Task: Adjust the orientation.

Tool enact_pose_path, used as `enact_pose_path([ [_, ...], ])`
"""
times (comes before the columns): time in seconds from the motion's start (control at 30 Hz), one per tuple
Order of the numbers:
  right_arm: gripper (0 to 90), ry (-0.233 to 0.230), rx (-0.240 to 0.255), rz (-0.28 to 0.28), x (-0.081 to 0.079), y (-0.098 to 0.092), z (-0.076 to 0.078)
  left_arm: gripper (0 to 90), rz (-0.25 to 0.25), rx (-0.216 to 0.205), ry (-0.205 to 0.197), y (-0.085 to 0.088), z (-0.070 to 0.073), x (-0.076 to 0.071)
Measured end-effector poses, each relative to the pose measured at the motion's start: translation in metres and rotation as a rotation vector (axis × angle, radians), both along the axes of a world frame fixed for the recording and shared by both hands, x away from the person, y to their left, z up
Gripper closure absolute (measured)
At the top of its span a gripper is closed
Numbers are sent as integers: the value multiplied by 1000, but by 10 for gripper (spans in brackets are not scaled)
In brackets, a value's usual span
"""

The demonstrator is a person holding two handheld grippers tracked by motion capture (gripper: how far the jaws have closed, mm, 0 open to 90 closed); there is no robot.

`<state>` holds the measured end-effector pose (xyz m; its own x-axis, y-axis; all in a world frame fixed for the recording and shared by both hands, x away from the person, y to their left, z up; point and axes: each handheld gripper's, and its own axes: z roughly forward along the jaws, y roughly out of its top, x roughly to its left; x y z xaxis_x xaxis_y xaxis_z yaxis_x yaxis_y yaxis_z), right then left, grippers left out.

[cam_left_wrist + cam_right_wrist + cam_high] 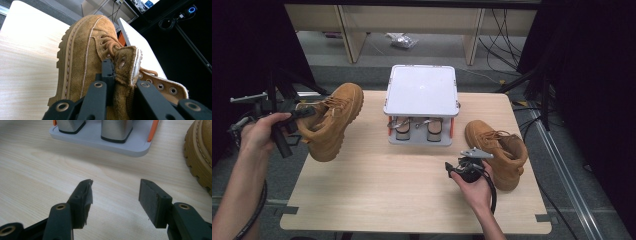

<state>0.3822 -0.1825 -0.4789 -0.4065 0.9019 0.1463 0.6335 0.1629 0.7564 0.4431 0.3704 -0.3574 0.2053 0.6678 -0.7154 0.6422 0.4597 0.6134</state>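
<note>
A tan suede boot hangs tilted over the table's left side, toe up and away from me. My left gripper is shut on its tongue; in the left gripper view the black jaws pinch the fleecy tongue of this boot. A second tan boot stands on the table at the right. Just left of it, low over the wood, my right gripper is open. In the right gripper view this gripper has bare table between its pads, and the boot's sole is at the right edge.
A grey two-level stand sits mid-table at the back, with two metal shoe forms under its flat top; its base lies ahead of the right gripper. The wooden table has bare room in front. Cables and shelving lie on the floor beyond.
</note>
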Motion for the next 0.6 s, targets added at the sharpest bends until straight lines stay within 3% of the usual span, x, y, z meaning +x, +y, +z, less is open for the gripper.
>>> enact_pose_path([
  [0.4,447,-5,11,8,0,1,-1,837,-2,-10,-12,-7,7,10],
  [0.53,448,-1,-6,-4,-1,0,1,837,-7,-15,-15,-12,10,15],
  [0.6,448,-6,12,3,0,0,-1,836,-5,-12,-14,-14,12,17],
])
